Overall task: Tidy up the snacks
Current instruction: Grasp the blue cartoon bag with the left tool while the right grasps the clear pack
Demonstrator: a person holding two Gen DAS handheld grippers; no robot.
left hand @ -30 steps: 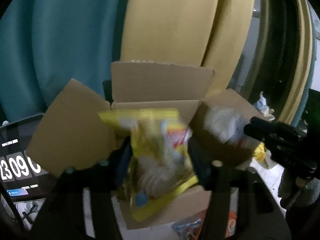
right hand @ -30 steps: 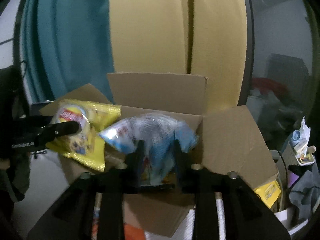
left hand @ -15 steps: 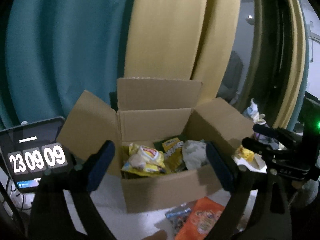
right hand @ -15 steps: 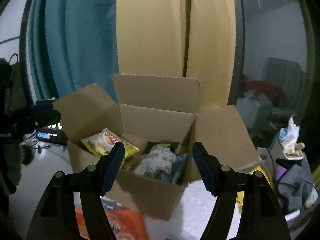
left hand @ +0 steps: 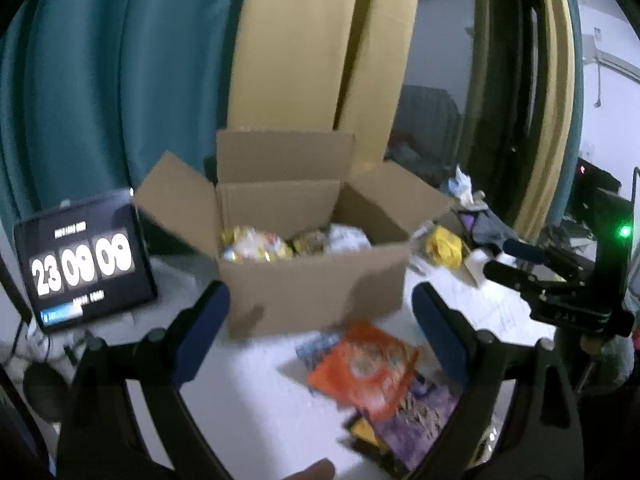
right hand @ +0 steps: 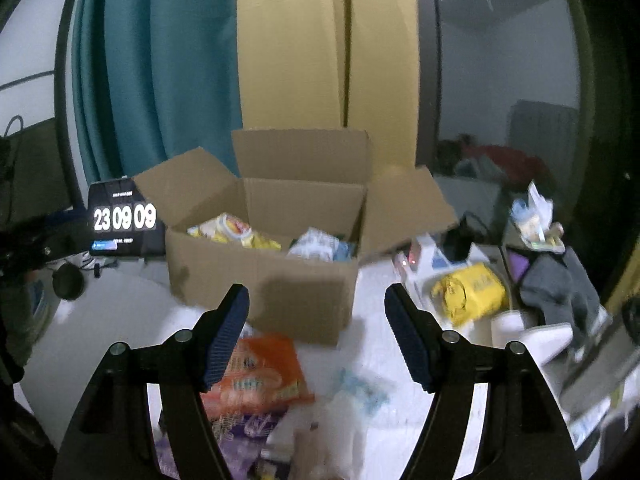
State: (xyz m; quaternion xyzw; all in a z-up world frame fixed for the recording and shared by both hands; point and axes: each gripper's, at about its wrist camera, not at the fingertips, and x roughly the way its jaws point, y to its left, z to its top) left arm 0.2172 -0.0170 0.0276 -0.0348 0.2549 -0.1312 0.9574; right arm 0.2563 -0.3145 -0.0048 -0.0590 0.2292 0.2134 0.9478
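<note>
An open cardboard box point(left hand: 312, 292) point(right hand: 264, 296) stands on the white table. It holds a yellow chip bag point(left hand: 256, 244) point(right hand: 232, 232) and a pale blue-white bag point(left hand: 346, 238) point(right hand: 320, 244). An orange snack bag point(left hand: 364, 368) point(right hand: 260, 372) and a purple bag point(left hand: 416, 420) point(right hand: 240, 432) lie in front of the box. My left gripper point(left hand: 320, 320) is open and empty, short of the box. My right gripper point(right hand: 316, 320) is open and empty, above the loose bags; it also shows in the left wrist view point(left hand: 520, 264).
A tablet clock point(left hand: 84, 264) point(right hand: 124, 220) stands left of the box. A yellow packet point(left hand: 444, 246) point(right hand: 468, 292), grey cloth point(right hand: 556, 284) and clutter lie to the right. Teal and yellow curtains hang behind. A small blue-white packet point(right hand: 360, 392) lies on the table.
Both grippers opened and dropped their bags into the box, the yellow one from the left and the pale blue one from the right. Then both pulled back from the box.
</note>
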